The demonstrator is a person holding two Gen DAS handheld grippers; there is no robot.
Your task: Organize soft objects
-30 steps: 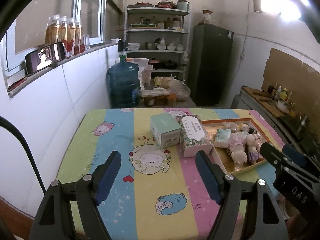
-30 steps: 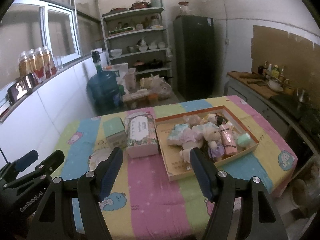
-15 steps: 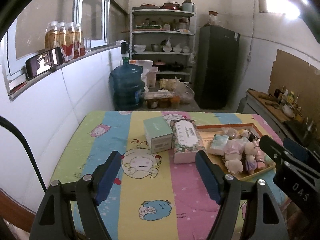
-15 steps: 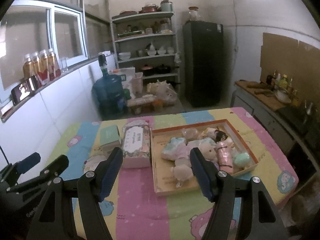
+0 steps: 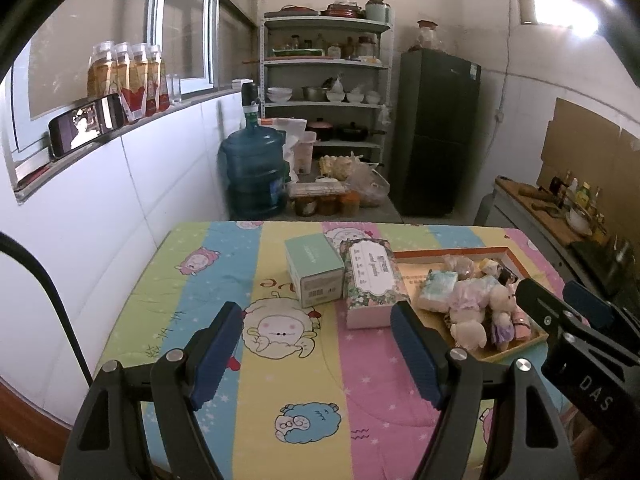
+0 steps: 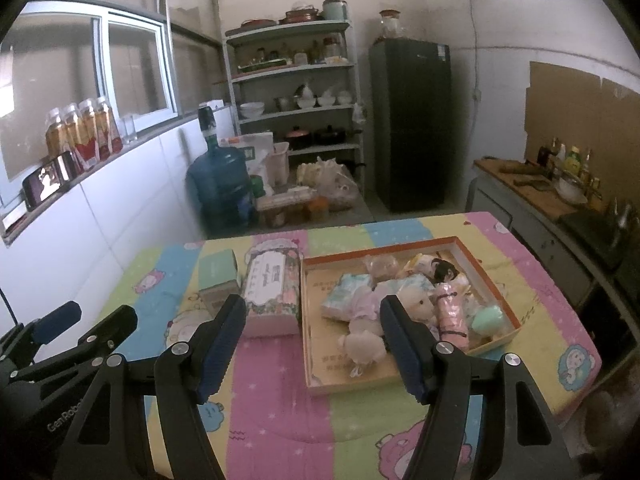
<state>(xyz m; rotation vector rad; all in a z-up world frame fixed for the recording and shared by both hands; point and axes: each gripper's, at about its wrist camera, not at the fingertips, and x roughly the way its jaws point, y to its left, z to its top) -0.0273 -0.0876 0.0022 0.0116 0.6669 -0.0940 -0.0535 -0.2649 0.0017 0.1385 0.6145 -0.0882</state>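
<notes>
A shallow cardboard tray [image 6: 332, 364] with an orange rim lies on the right of the table and holds several soft things: a white plush lamb [image 6: 416, 304], a tissue pack [image 6: 346, 296], a pink roll [image 6: 450, 316] and a mint pad [image 6: 486, 318]. In the left wrist view the same tray [image 5: 448, 251] shows at the right. My left gripper [image 5: 316, 312] hovers open over the cloth, short of the boxes. Just as empty, my right gripper [image 6: 313, 304] stands open in front of the tray's near left corner.
A floral tissue box [image 6: 272, 292] and a mint green box [image 5: 314, 268] stand left of the tray. The striped cartoon cloth [image 5: 280, 392] covers the table. A white wall runs along the left; a water jug [image 5: 254, 176], shelves and a fridge stand beyond the far edge.
Both grippers have drawn back a little from the table's objects, which now sit slightly farther off in both views. The jaws have kept their width and nothing was touched.
</notes>
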